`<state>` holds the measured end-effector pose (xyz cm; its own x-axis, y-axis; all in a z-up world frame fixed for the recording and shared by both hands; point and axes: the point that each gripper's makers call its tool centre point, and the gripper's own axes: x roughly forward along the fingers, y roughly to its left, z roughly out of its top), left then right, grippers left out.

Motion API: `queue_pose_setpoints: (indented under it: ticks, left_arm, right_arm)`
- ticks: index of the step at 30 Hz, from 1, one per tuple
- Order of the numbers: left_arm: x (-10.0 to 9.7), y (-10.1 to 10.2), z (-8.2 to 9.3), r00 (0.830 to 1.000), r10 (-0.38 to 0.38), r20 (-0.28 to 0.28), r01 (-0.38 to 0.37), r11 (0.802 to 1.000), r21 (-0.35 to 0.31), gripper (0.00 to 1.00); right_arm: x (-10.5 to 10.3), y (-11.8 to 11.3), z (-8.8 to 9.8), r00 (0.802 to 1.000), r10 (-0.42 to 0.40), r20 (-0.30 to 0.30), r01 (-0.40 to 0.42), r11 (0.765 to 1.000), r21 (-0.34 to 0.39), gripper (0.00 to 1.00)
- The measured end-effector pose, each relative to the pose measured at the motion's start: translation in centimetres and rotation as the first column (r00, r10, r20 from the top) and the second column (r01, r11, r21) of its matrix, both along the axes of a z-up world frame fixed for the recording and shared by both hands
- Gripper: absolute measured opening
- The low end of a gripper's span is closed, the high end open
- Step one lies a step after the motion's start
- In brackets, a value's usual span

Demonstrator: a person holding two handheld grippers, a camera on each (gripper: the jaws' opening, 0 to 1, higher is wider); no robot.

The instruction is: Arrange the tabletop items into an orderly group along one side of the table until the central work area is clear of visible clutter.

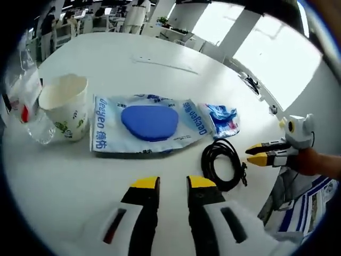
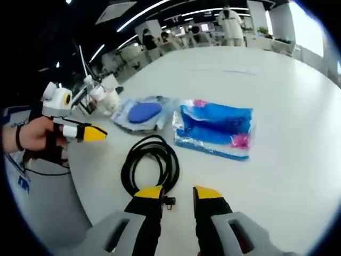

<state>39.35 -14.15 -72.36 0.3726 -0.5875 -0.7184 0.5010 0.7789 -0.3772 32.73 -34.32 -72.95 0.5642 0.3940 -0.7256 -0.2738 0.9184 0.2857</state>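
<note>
On the white table (image 1: 160,58) a cream paper cup (image 1: 66,104) stands at the left beside a clear plastic cup (image 1: 37,128). A blue pad in a printed plastic packet (image 1: 149,121) lies in the middle, with a blue and pink packet (image 1: 221,118) to its right. In front of that lies a coiled black cable (image 1: 224,162). My left gripper (image 1: 173,184) is open over bare table, short of the pad packet. My right gripper (image 2: 178,193) is open just behind the cable (image 2: 152,162), left of the blue packet (image 2: 216,128). Each gripper also shows from the side: right gripper (image 1: 257,153), left gripper (image 2: 88,132).
The table edge runs close by the cable (image 1: 269,186), with blue and white printed sheets (image 1: 314,200) below it. Bare table stretches behind the items (image 2: 277,69). Desks and people stand far back in the room (image 2: 229,21).
</note>
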Motion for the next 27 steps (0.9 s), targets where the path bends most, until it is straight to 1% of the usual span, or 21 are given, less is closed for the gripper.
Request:
queue_pose_setpoints:
  ticks: [2, 3, 4, 5, 7, 8, 10, 11, 12, 14, 17, 21, 25, 27]
  left_arm:
    - [0.5, 1.5, 0.6, 0.999, -0.006, 0.032, 0.006, 1.0, 0.007, 0.2]
    - [0.8, 2.5, 1.0, 0.999, -0.008, 0.053, 0.007, 1.0, 0.014, 0.2]
    - [1.0, 3.2, 1.4, 0.997, -0.012, 0.071, 0.01, 1.0, 0.018, 0.22]
    - [1.3, 4.3, 2.0, 0.995, -0.015, 0.103, 0.013, 1.0, 0.019, 0.23]
    - [1.6, 5.7, 2.7, 0.991, -0.021, 0.133, 0.016, 0.999, 0.033, 0.27]
    - [2.0, 6.9, 3.4, 0.984, -0.02, 0.178, 0.013, 0.999, 0.044, 0.28]
    - [2.0, 8.4, 4.0, 0.981, -0.026, 0.19, 0.017, 0.999, 0.045, 0.31]
    - [2.0, 8.7, 4.2, 0.981, -0.024, 0.193, 0.015, 0.999, 0.045, 0.33]
    - [2.2, 9.6, 4.6, 0.978, -0.016, 0.206, 0.007, 0.999, 0.043, 0.35]
    - [2.1, 10.8, 5.3, 0.975, -0.005, 0.22, -0.002, 0.999, 0.033, 0.36]
    - [1.9, 12.2, 6.2, 0.971, 0.0, 0.237, -0.007, 1.0, 0.029, 0.39]
    - [1.4, 14.0, 7.3, 0.967, 0.002, 0.257, -0.008, 1.0, 0.021, 0.47]
    - [1.1, 15.6, 9.0, 0.96, 0.043, 0.277, -0.039, 0.999, -0.02, 0.51]
    - [0.9, 16.0, 9.4, 0.959, 0.049, 0.28, -0.043, 0.999, -0.028, 0.53]
  right_arm:
    - [0.0, -0.1, 0.8, 1.0, 0.016, 0.024, -0.016, 1.0, -0.01, 0.24]
    - [0.0, -0.2, 1.3, 0.998, 0.037, 0.049, -0.036, 0.999, -0.024, 0.26]
    - [-0.1, -0.2, 1.7, 0.997, 0.052, 0.061, -0.05, 0.998, -0.034, 0.28]
    - [-0.4, -0.2, 2.2, 0.994, 0.078, 0.075, -0.075, 0.996, -0.048, 0.31]
    - [-0.7, -0.2, 2.9, 0.989, 0.114, 0.093, -0.109, 0.992, -0.065, 0.34]
    - [-1.1, -0.2, 3.4, 0.986, 0.133, 0.099, -0.126, 0.989, -0.072, 0.35]
    - [-1.5, -0.3, 3.8, 0.985, 0.138, 0.103, -0.132, 0.989, -0.068, 0.38]
    - [-1.7, -0.5, 4.1, 0.985, 0.137, 0.105, -0.131, 0.989, -0.061, 0.4]
    - [-1.9, -0.7, 4.3, 0.985, 0.134, 0.106, -0.129, 0.99, -0.056, 0.41]
    - [-2.1, -1.1, 4.6, 0.988, 0.112, 0.106, -0.109, 0.993, -0.036, 0.39]
    - [-2.4, -1.6, 4.8, 0.992, 0.08, 0.102, -0.078, 0.997, -0.015, 0.44]
    - [-2.8, -2.1, 5.8, 0.991, 0.077, 0.113, -0.075, 0.997, -0.026, 0.49]
    - [-3.1, -2.3, 7.2, 0.987, 0.087, 0.138, -0.084, 0.996, -0.031, 0.54]
    - [-3.4, -2.2, 7.5, 0.985, 0.092, 0.143, -0.088, 0.996, -0.03, 0.56]
